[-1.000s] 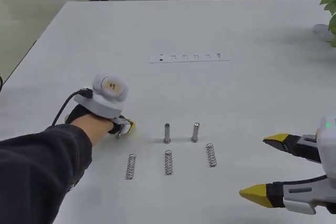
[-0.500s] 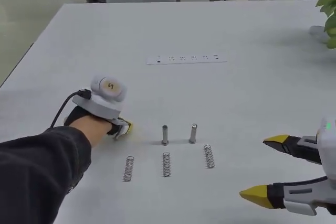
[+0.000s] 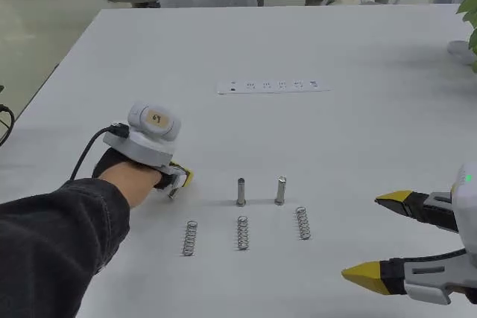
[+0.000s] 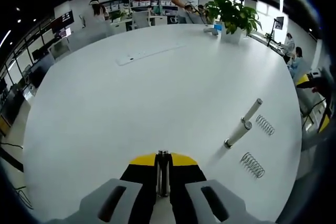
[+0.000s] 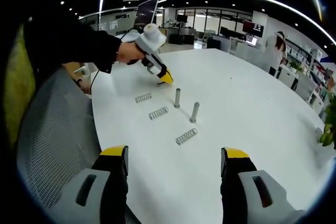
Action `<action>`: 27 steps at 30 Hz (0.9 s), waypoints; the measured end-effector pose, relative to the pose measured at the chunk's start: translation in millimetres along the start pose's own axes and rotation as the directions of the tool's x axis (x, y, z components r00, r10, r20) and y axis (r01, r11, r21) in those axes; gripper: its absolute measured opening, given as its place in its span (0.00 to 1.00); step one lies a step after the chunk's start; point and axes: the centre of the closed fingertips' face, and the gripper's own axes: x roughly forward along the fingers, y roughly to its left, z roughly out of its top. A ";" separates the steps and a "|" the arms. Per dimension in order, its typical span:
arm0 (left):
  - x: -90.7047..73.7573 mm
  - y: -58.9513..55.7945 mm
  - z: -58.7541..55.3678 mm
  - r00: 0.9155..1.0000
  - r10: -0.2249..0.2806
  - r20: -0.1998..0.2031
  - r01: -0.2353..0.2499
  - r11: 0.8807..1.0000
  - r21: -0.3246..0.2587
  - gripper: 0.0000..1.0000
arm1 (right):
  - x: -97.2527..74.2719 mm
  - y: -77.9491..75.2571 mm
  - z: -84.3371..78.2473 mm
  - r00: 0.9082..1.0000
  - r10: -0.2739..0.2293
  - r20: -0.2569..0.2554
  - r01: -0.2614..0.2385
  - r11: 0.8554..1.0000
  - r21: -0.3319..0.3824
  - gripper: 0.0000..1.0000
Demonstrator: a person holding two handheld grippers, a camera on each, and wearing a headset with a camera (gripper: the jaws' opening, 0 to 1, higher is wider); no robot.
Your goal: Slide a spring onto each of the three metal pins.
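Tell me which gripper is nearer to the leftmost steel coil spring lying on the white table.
Left. The left gripper, shut on a metal pin, sits just beyond the leftmost steel coil spring; the open right gripper is far off to that spring's right.

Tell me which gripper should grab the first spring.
Right. The right gripper hangs open and free, nearest the rightmost spring. The left gripper is shut on a metal pin, so it is occupied.

The head view looks down on the table (image 3: 358,147) from above, the left gripper view skims it low, the right gripper view stands farther back; all share pins (image 3: 241,191) and springs (image 3: 243,232).
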 end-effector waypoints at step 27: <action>-31.5 -3.2 -4.5 0.996 -0.016 0.087 0.021 0.998 -0.056 0.00 | -0.5 6.0 9.7 1.000 0.006 0.010 -0.005 0.999 -0.039 0.71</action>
